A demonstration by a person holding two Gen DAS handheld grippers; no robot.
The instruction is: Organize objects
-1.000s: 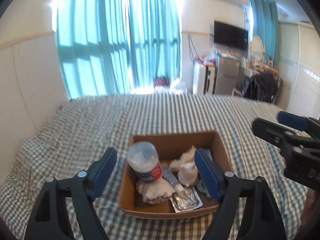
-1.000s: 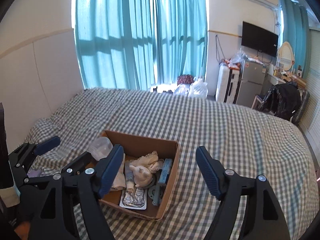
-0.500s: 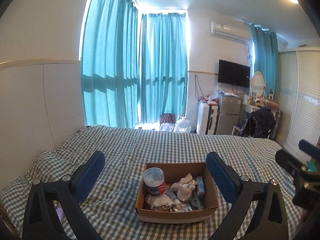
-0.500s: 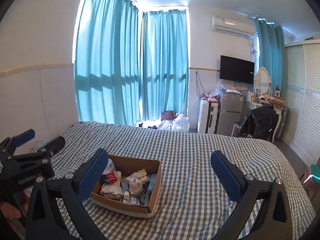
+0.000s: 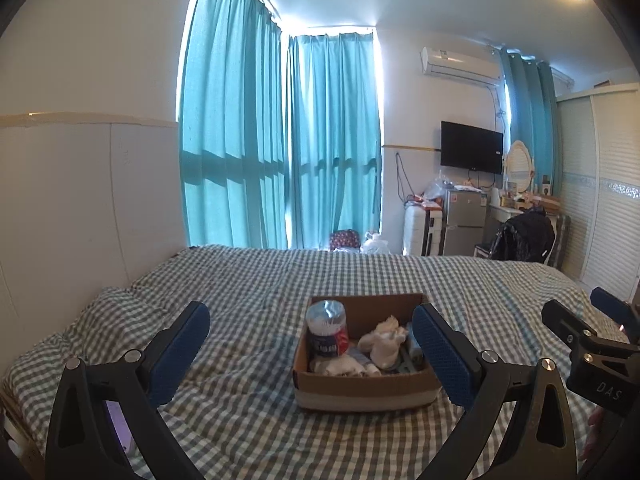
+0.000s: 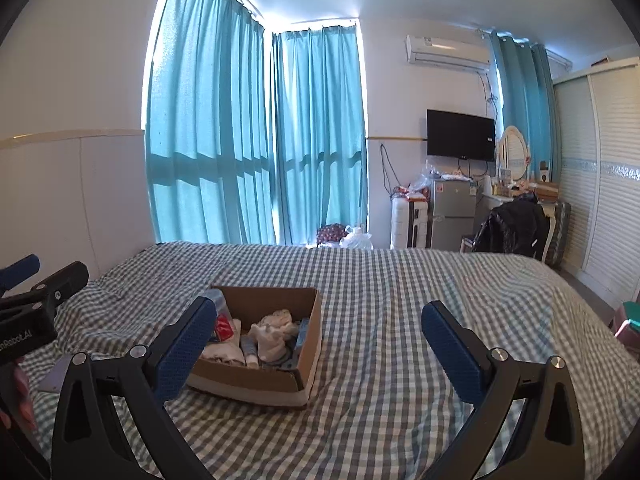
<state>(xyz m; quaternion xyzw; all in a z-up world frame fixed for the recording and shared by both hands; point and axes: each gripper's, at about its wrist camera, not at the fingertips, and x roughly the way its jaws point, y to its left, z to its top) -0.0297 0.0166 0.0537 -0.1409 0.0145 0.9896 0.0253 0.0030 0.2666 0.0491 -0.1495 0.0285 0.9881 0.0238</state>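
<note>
My left gripper gaped wide, empty, right gripper likewise, cardboard box on checked bedspread at twelve o'clock, lidded jar inside.

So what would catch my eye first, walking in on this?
Probably the tall teal curtains glowing with daylight behind the bed. Then the open cardboard box in the middle of the checked bedspread, crammed with a plastic jar and white cloths. Two open blue-padded tools frame the foreground.
</note>
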